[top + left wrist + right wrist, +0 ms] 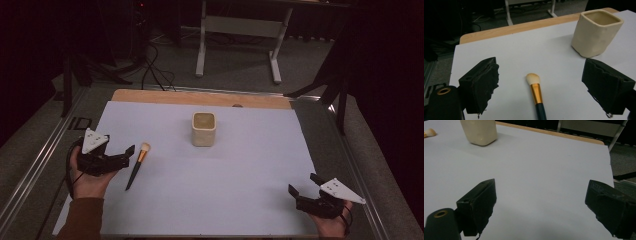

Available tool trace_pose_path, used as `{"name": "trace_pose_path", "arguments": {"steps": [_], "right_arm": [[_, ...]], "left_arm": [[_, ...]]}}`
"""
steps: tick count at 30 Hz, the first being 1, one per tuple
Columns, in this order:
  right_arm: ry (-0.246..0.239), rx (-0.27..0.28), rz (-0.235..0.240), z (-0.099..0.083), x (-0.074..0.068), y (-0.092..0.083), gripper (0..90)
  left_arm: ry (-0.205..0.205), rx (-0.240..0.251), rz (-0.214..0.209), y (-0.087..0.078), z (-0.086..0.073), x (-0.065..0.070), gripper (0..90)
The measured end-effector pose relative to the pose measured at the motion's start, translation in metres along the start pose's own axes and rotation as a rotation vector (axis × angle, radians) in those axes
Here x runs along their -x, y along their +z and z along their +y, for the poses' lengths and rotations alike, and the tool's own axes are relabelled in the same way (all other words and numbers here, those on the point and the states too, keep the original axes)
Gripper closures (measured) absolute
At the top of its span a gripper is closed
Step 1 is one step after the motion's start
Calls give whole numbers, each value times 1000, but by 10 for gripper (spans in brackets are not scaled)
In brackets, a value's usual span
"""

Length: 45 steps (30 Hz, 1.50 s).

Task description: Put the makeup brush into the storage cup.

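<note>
Nearest, the right gripper (304, 188) rests at the table's near right corner with its jaws spread wide over bare pale paper sheet (240, 175), holding nothing. Across on the left, the left gripper (125, 156) is likewise wide open, its jaws framing the slim makeup brush with a dark handle, gold ferrule and cream bristles (536, 96), which lies flat on the sheet between them, untouched. It looks light and stiff along the handle but soft at the tip, so the handle just behind the ferrule seems the sound place to pinch; being thin, it may roll. Farther off stands the cream, square-sided ceramic cup (204, 129), upright, probably heavier and breakable.
</note>
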State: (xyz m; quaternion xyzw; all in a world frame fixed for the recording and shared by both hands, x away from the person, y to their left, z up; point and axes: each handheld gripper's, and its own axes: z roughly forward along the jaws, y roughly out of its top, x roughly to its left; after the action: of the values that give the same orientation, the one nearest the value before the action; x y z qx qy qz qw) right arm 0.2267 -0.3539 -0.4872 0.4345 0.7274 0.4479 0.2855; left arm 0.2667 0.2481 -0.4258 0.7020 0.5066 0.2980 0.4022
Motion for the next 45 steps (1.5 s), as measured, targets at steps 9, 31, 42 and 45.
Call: {"name": "trace_pose_path", "arguments": {"steps": [9, 31, 42, 45], "right_arm": [[-1, 0, 0, 0, 0, 0, 97], [-3, -2, -1, 0, 0, 0, 97], [-2, -5, 0, -1, 0, 0, 97], [-1, -6, 1, -1, 0, 0, 97]], "left_arm": [[-7, -18, 2, 10, 3, -1, 138], [-25, 4, 12, 32, 11, -9, 148], [-26, 3, 41, 44, 20, -15, 150], [-29, -1, 45, 48, 21, -15, 150]]}}
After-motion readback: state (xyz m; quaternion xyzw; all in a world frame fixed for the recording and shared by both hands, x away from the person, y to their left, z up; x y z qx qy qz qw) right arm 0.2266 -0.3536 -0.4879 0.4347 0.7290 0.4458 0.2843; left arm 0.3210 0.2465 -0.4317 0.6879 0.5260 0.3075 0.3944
